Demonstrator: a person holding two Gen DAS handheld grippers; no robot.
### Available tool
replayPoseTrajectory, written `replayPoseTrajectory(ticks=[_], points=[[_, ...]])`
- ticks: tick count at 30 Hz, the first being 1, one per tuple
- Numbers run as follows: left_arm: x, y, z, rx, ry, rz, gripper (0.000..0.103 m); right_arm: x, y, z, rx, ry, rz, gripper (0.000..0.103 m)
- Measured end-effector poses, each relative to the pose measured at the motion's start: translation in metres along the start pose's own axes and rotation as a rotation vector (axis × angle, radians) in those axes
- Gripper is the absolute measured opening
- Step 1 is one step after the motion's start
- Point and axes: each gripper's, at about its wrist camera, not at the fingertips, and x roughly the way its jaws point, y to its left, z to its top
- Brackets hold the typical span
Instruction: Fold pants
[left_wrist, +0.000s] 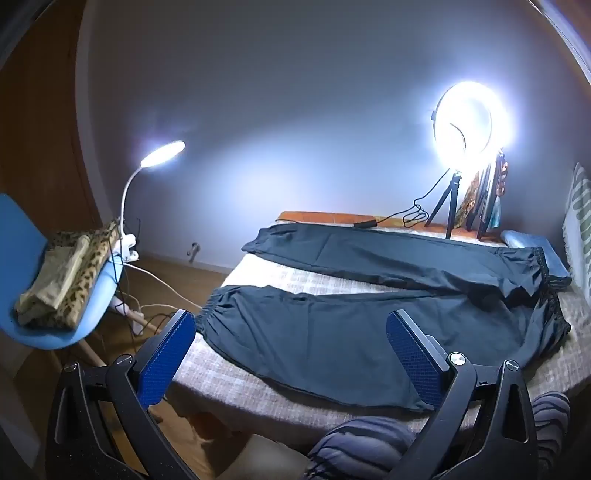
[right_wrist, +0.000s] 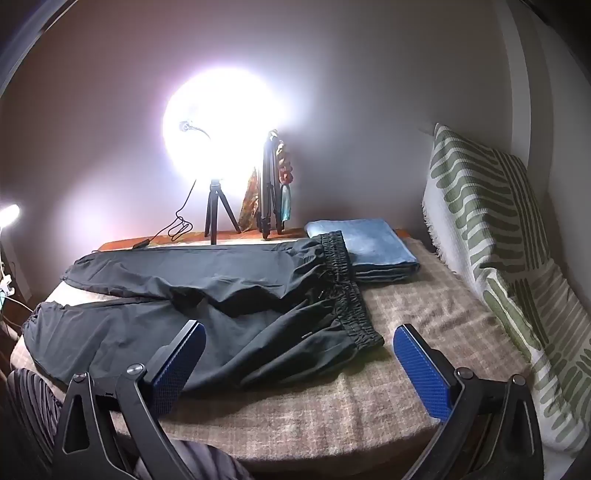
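My left hand-held gripper (left_wrist: 291, 350) and right hand-held gripper (right_wrist: 299, 360) hung wide open and empty over the black pants (right_wrist: 207, 306) spread mid-frame on the bed (right_wrist: 424, 306); probably light, limp, slippery, best pinched at waistband (right_wrist: 351, 306).

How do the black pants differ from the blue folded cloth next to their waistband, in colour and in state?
1. The black pants are dark; the blue folded cloth is light blue.
2. The pants lie spread out, both legs apart and unfolded; the blue cloth is folded into a neat rectangle.
3. The pants cover much of the blanket; the blue cloth takes only a far corner.
Both rest flat on the blanket.
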Motion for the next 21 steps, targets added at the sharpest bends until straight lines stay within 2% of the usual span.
replayPoseTrajectory(ticks=[4,11,21], points=[[0.000,0.001,-0.003,0.003,0.000,-0.003,0.103,0.000,0.002,0.001,0.004,0.013,0.005,0.103],[0.013,-0.007,0.017,0.009,0.031,-0.018,0.103,0.007,0.004,0.007,-0.008,0.021,0.003,0.103],[0.007,-0.010,0.010,0.015,0.000,-0.025,0.103,0.009,0.004,0.008,0.001,0.023,0.006,0.103]])
